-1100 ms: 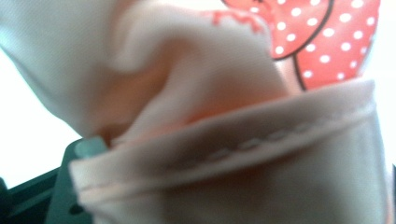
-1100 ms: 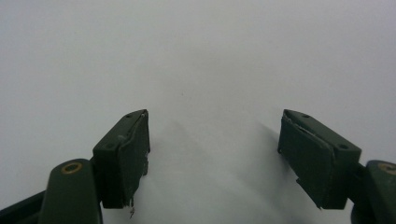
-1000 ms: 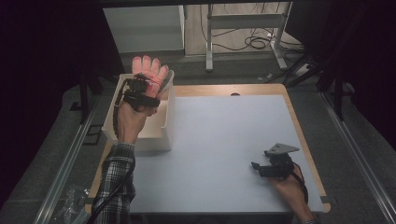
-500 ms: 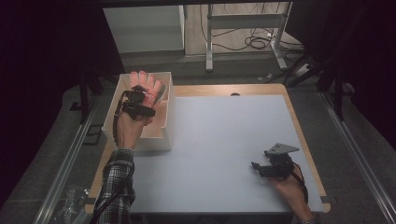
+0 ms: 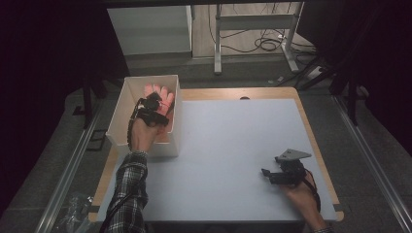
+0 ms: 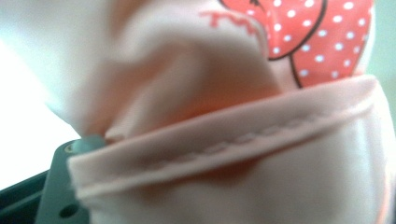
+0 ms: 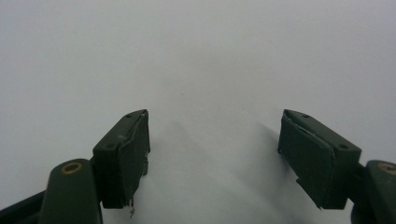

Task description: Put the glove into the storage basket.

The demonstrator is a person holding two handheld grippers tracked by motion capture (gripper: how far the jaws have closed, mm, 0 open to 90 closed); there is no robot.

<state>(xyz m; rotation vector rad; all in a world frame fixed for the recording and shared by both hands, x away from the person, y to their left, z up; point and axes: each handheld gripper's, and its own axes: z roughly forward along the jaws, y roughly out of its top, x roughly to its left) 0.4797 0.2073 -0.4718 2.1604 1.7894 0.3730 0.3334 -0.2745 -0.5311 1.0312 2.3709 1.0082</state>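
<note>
Pink cloth glove with a red white-dotted print (image 5: 158,95) hangs from my left gripper (image 5: 154,108) inside the white open-topped cardboard box (image 5: 127,90) at the far left corner of the table. From the high view the glove's fingers point toward the far wall of the box, and my left hand (image 5: 144,132) reaches over the near rim with its checked sleeve (image 5: 127,189) lying across the table's near left part. In the left gripper view the stitched hem of the glove (image 6: 224,140) lies right across the lens, folded over one dark jaw; the picture is blurred there, so the pinch itself is hard to make out, but the jaws seem clamped on the fabric.

My right gripper (image 5: 266,173) rests low over the pale grey table mat (image 5: 228,145) at the near right, well apart from the box, held in my right hand (image 5: 301,194). Its grey three-cornered plate (image 5: 292,155) sits on top. In the right gripper view (image 7: 215,154) its two black jaws stand wide apart with nothing between them but bare mat.
</note>
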